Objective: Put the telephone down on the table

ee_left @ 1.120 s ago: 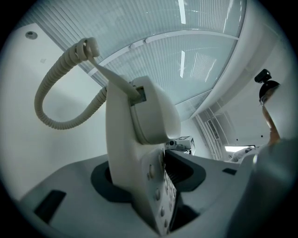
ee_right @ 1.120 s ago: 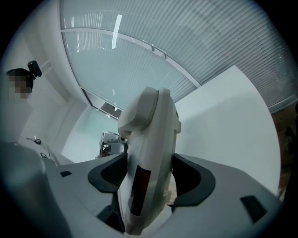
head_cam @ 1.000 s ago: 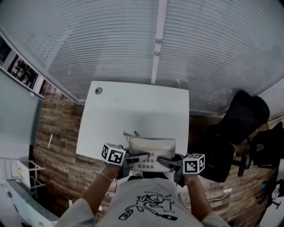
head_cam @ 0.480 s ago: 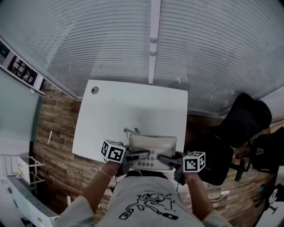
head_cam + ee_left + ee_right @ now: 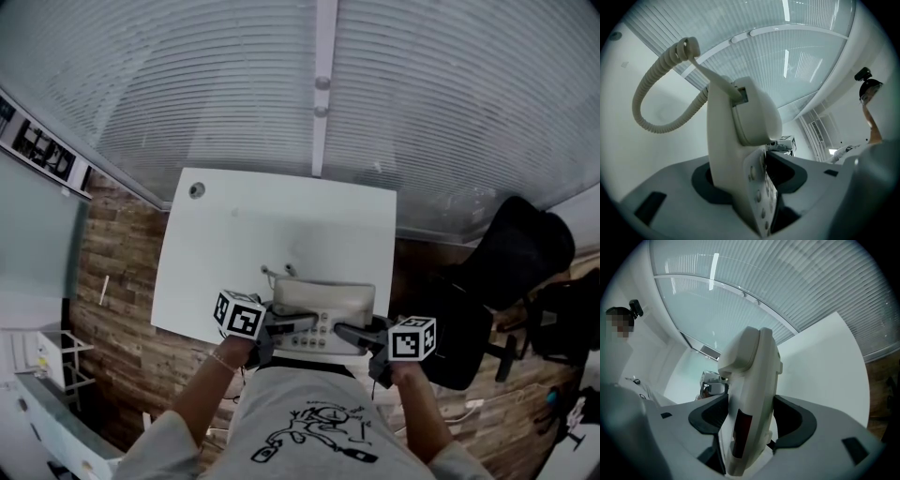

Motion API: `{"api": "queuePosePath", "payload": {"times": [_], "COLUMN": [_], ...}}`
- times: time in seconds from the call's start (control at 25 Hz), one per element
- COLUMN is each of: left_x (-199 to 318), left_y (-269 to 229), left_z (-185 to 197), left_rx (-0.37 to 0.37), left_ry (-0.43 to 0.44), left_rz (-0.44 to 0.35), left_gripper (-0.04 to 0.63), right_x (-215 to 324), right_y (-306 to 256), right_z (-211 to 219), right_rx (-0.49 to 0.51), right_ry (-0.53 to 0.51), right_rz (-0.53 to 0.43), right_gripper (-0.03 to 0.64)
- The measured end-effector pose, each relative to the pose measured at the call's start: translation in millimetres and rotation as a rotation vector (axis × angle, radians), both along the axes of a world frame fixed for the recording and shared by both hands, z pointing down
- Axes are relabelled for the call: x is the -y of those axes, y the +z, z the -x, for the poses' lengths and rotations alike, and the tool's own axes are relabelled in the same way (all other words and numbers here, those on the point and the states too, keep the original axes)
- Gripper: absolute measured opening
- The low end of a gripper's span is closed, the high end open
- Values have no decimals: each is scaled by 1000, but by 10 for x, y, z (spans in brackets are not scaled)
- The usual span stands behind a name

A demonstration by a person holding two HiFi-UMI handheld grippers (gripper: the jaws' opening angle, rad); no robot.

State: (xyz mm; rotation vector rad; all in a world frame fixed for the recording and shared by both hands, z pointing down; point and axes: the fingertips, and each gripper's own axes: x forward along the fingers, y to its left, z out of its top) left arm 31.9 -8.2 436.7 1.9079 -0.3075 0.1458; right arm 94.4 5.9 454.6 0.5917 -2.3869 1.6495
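A beige desk telephone (image 5: 323, 309) with its handset on the cradle hangs over the near edge of the white table (image 5: 244, 234). My left gripper (image 5: 298, 325) is shut on its left side and my right gripper (image 5: 352, 333) is shut on its right side. In the left gripper view the telephone (image 5: 740, 126) stands edge-on between the left gripper's (image 5: 750, 187) jaws, keypad showing, and its coiled cord (image 5: 651, 93) loops out to the left. The right gripper view shows the telephone's (image 5: 752, 394) other side clamped in the right gripper (image 5: 752, 427).
A round cable hole (image 5: 196, 190) sits at the table's far left corner. A black office chair (image 5: 506, 272) stands to the right of the table. Window blinds (image 5: 422, 112) run behind it, and wood flooring (image 5: 112, 272) lies on the left.
Both grippers have carried the telephone a little farther forward over the table's near edge. The grip on each side is unchanged.
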Motion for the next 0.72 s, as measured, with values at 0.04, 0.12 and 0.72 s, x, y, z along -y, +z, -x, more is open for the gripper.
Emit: {"api": "queuePosePath", "payload": {"times": [0.04, 0.12, 0.72], "left_x": [18, 55, 224], "left_y": [-15, -40, 6], "left_z": [11, 43, 215], "left_rx": [-2, -8, -16], "left_ry": [2, 4, 39], "left_rz": [-3, -5, 3], "left_gripper": [216, 216, 216], "right_x": [19, 60, 206], "right_y": [-10, -36, -20], "right_z": [11, 47, 227], "right_rx": [0, -1, -9], "right_ry": [2, 7, 49], "right_rz": [-4, -11, -6], "right_gripper": [316, 316, 316]}}
